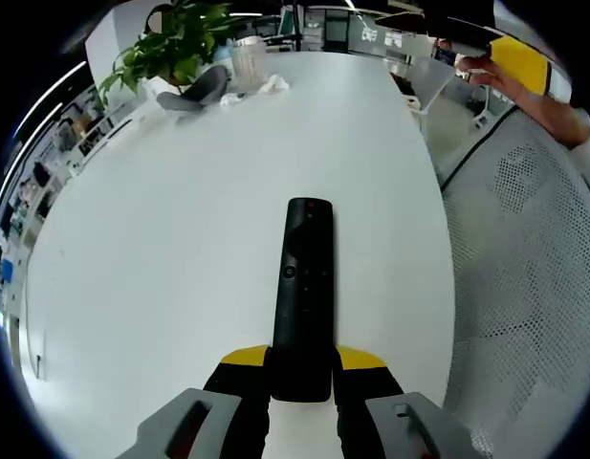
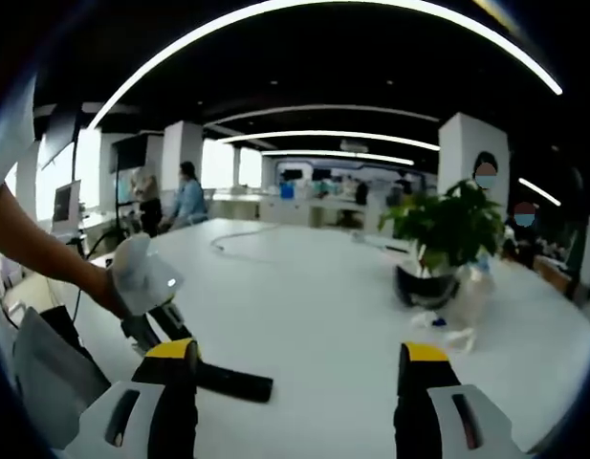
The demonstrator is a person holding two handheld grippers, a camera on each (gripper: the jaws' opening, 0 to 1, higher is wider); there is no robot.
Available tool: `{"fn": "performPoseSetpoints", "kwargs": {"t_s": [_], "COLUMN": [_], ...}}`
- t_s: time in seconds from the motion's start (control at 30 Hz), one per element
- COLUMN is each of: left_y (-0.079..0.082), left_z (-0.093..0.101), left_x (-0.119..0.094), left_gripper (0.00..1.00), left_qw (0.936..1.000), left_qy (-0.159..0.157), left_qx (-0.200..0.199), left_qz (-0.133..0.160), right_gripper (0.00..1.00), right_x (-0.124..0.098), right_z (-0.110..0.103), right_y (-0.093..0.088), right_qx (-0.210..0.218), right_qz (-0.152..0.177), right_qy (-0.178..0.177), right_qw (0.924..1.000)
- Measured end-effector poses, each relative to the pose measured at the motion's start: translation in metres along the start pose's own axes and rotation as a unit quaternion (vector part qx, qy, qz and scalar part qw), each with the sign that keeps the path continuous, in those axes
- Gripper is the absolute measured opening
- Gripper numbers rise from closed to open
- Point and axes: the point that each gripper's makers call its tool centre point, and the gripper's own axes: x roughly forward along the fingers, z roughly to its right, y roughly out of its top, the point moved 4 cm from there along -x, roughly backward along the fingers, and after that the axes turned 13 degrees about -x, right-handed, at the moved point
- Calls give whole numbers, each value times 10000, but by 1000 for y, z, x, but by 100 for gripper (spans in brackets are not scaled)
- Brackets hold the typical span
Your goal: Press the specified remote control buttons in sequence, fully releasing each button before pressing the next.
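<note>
The black remote control lies flat on the white table, its near end clamped between the two yellow-tipped jaws of the left gripper; in the left gripper view it runs straight away from the jaws toward the middle of the tabletop. A red button sits at its far end and a round ring button lies about a third of the way back from there. No brand or lettering on the remote can be read at this size.

Around the remote the tabletop is bare and white on all sides. To the remote's right the table edge curves close by, and beyond that edge is a white perforated mesh surface. To its left the table stretches wide before reaching its rim.

In the right gripper view the remote shows as a dark bar low on the table, with the left gripper and a person's hand at its left end. The right gripper hangs above the table, off the remote, with its jaws spread wide and nothing between them.

Well beyond the remote, at the table's far end, stand a potted plant, a clear ribbed container and crumpled white paper. Past them lies an open office with ceiling light strips and people standing.
</note>
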Motion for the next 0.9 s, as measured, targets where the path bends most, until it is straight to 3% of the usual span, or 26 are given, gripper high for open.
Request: {"fn": "performPoseSetpoints", "kwargs": {"t_s": [0.17,0.43,0.9], "left_y": [3,11,20], "left_z": [-8,-27,-41], "left_x": [1,3,5], "left_gripper": [24,24,24], "left_qw": [9998,9999,9996], "left_qy": [-110,-112,-103], "left_qx": [186,101,76], "left_qz": [-46,-84,-245], "right_gripper": [84,83,80], "right_x": [-1,0,1], "right_z": [0,-2,-3], "right_y": [0,-3,-6], "right_qx": [-68,-160,-28], "right_qz": [2,-113,-219], "right_qy": [-75,-58,20], "right_qw": [9999,9998,9998]}}
